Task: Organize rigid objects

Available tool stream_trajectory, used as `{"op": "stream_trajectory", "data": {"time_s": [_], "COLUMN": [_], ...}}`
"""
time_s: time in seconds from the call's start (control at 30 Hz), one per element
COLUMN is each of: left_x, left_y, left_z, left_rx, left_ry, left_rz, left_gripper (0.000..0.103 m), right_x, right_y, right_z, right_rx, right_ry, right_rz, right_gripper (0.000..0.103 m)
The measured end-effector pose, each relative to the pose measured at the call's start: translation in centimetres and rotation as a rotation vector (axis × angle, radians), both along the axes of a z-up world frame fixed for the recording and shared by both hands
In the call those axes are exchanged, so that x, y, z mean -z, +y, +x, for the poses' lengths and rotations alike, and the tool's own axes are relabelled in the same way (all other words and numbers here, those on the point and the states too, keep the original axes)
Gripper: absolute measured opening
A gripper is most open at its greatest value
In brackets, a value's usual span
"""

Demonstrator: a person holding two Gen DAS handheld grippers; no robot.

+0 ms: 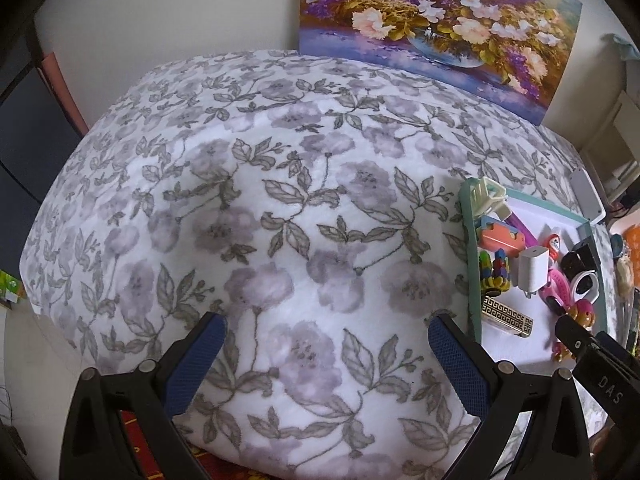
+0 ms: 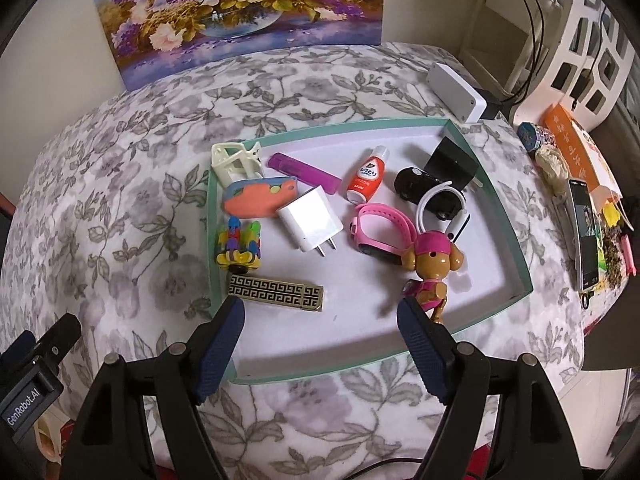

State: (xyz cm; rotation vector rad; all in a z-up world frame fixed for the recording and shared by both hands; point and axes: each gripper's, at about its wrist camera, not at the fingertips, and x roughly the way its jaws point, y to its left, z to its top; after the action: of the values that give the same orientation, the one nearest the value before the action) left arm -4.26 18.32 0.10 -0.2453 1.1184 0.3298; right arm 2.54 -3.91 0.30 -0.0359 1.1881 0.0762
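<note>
A shallow white tray with a green rim (image 2: 505, 216) lies on the flowered blanket and holds several small things. Among them are a white charger plug (image 2: 310, 220), a pink watch (image 2: 380, 234), a brown toy dog in pink (image 2: 430, 270), a gold patterned bar (image 2: 276, 293), a red and white tube (image 2: 368, 174) and a colourful block toy (image 2: 239, 248). My right gripper (image 2: 320, 320) hovers open over the tray's near part, empty, its right finger beside the toy dog. My left gripper (image 1: 328, 340) is open and empty over bare blanket, left of the tray (image 1: 472, 272).
A flower painting (image 2: 240, 12) leans on the wall behind the bed. A white box (image 2: 456, 92) sits beyond the tray. At the right edge lie a phone (image 2: 586, 232), an orange box (image 2: 576, 148) and clutter. Broad flowered blanket (image 1: 240, 200) spreads left of the tray.
</note>
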Motion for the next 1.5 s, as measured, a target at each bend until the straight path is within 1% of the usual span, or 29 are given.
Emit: {"op": "stream_trajectory", "data": {"time_s": [0.57,0.87,1.03,1.5], "left_x": [-0.4,-0.4,-0.4,-0.3], "left_y": [0.6,0.6,0.7,0.8], "left_z": [0.0,0.0,0.0,0.0], "left_rx": [-0.014,-0.016,-0.016,-0.021], "left_ry": [-0.009,-0.008,-0.008,0.0], "left_rz": [0.004,0.006,0.007,0.005], "left_gripper": [0.103,0.103,0.103,0.103], "right_x": [-0.7,-1.0,-1.1,-0.8], "right_y": [0.8,0.8,1.2,1.7], "right_z": [-0.1,-0.1,-0.2,-0.2], "right_rx": [-0.032,-0.04,-0.057,-0.082], "right_ry": [-0.036,-0.051,-0.062,-0.046], "right_rz": [0.021,0.051,0.045,0.025], "right_gripper": [0.079,0.079,0.079,0.079]}}
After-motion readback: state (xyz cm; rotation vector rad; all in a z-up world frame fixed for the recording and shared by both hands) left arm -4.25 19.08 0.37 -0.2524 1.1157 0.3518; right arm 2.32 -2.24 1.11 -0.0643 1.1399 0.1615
